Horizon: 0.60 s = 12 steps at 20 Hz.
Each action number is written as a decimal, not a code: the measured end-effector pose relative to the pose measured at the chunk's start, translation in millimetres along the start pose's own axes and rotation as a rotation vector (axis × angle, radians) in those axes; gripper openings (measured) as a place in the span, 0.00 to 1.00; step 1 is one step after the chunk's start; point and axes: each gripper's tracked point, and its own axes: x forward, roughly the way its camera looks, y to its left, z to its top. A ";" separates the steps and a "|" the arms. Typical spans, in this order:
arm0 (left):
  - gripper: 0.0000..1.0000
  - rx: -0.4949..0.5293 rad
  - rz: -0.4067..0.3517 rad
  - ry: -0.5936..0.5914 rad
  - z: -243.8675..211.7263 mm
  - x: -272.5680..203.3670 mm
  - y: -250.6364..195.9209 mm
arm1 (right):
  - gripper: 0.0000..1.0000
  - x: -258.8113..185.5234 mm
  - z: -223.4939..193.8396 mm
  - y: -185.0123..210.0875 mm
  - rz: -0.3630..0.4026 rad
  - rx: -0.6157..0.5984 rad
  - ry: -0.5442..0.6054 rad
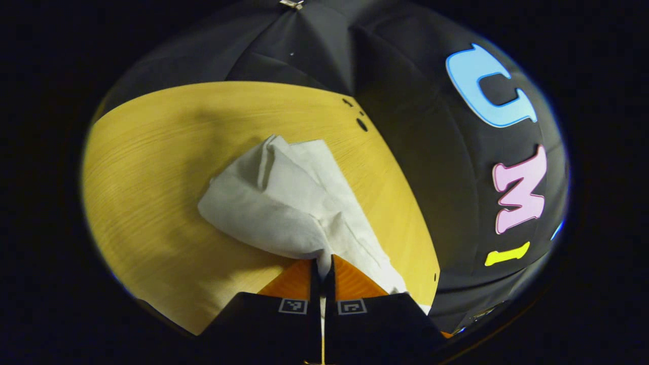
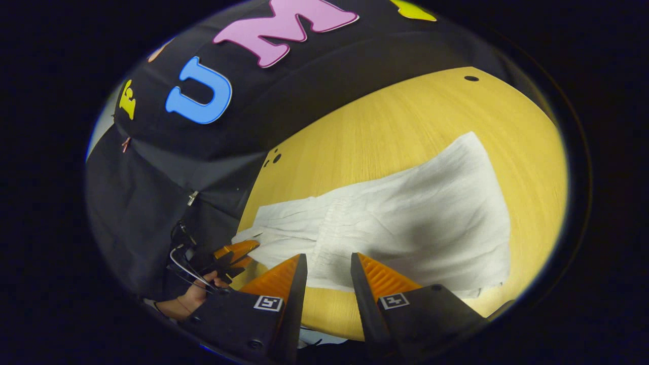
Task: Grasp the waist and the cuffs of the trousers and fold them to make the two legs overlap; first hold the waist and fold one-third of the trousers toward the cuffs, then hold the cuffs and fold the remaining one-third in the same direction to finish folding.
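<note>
The white trousers (image 2: 405,223) lie spread on the wooden table (image 2: 395,126), long axis running across the right gripper view, one end toward the table's edge by the booth wall; the left gripper (image 1: 322,263) is clenched on a bunched corner of the cloth; the right gripper (image 2: 328,263) hovers over the near edge, fingers parted, holding nothing; a hand (image 2: 195,299) grips the other tool.

White trousers (image 2: 405,223), thin and creased, spread flat on the wooden table (image 2: 385,126) in the right gripper view, running from 8 o'clock toward 2 o'clock. In the left gripper view, bunched up, one end lifted at 6 o'clock.
</note>
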 end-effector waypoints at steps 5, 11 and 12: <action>0.07 0.055 -0.115 -0.057 9.0 -18.1 -52.0 | 0.54 -39.2 28.9 -51.1 -0.072 0.060 -0.096; 0.07 0.255 -0.224 -0.083 0.3 -32.8 -131.8 | 0.54 -84.4 54.5 -108.6 -0.149 0.155 -0.207; 0.07 0.288 -0.241 -0.080 -3.6 -33.9 -144.9 | 0.54 -92.4 57.6 -116.5 -0.159 0.167 -0.225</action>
